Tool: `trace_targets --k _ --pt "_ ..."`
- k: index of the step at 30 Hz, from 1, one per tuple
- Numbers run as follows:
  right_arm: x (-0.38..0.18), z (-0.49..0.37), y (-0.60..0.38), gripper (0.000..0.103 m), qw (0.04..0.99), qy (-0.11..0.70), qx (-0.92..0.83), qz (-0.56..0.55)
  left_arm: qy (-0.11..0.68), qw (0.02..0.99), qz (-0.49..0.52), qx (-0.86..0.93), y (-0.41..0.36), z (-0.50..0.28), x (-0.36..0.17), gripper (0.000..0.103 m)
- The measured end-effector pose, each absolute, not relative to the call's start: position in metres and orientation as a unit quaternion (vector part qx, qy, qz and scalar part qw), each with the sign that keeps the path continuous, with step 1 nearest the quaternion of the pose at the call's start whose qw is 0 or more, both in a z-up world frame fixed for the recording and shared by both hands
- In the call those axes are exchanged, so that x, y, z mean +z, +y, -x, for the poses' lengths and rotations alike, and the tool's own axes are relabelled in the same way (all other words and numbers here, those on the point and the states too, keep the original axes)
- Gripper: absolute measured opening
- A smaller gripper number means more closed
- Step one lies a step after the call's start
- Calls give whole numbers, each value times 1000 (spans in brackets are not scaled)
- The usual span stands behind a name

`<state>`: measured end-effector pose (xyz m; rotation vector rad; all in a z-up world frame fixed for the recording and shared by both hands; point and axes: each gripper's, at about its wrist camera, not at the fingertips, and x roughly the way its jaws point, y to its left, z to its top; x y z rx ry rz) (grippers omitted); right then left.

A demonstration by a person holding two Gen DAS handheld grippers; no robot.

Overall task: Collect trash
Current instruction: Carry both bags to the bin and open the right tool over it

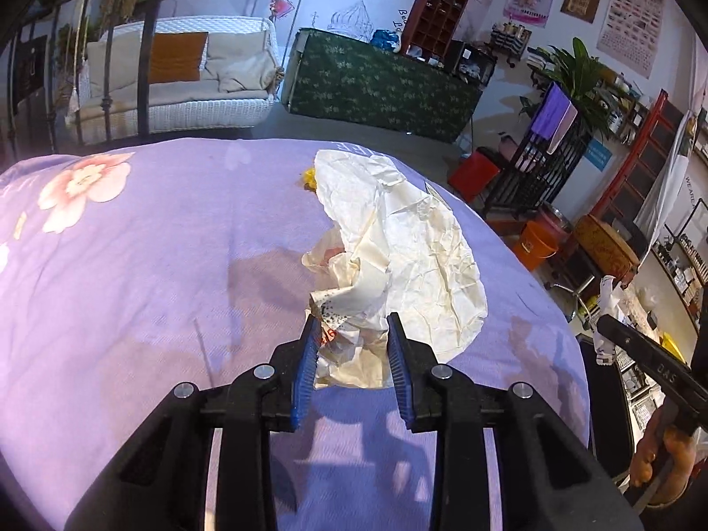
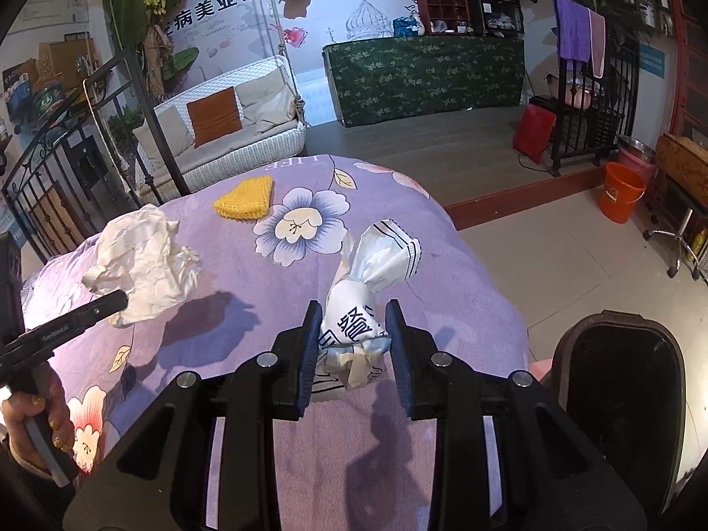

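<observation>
The left hand-held gripper (image 1: 352,338) pinches the near edge of a crumpled cream paper wrapper (image 1: 398,239), which hangs above the purple floral surface (image 1: 132,265). The right hand-held gripper (image 2: 352,336) grips a twisted printed white packet (image 2: 376,265). A yellow sponge (image 2: 244,198) lies at eleven o'clock; a black bin (image 2: 619,398) stands at four o'clock.

open purple cloth (image 2: 464,265) lies beside the bin (image 2: 619,380).

Both fisheye views bend hard toward black vignetted corners. Overhead indoor light is fairly bright; sharp dark shadows fall on the lilac floral tablecloth (image 1: 132,265) toward 6 o'clock. Left view shows pinkish haze at 9 o'clock. Focus acceptable.
</observation>
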<state>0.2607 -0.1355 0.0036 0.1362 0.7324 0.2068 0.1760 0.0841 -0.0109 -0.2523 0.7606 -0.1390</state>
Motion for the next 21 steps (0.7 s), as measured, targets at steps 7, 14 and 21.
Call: trace_targets --k 7,14,21 --pt "5 -234 -151 30 929 350 89 -78 366 919 115 -88 61 -148 -10 30" --pt "3 -206 -177 30 930 349 66 -99 362 917 98 -139 30 -132 -8 30" --pt "-1 -180 -216 30 930 349 26 -113 357 911 84 -186 -4 -128 -6 30"
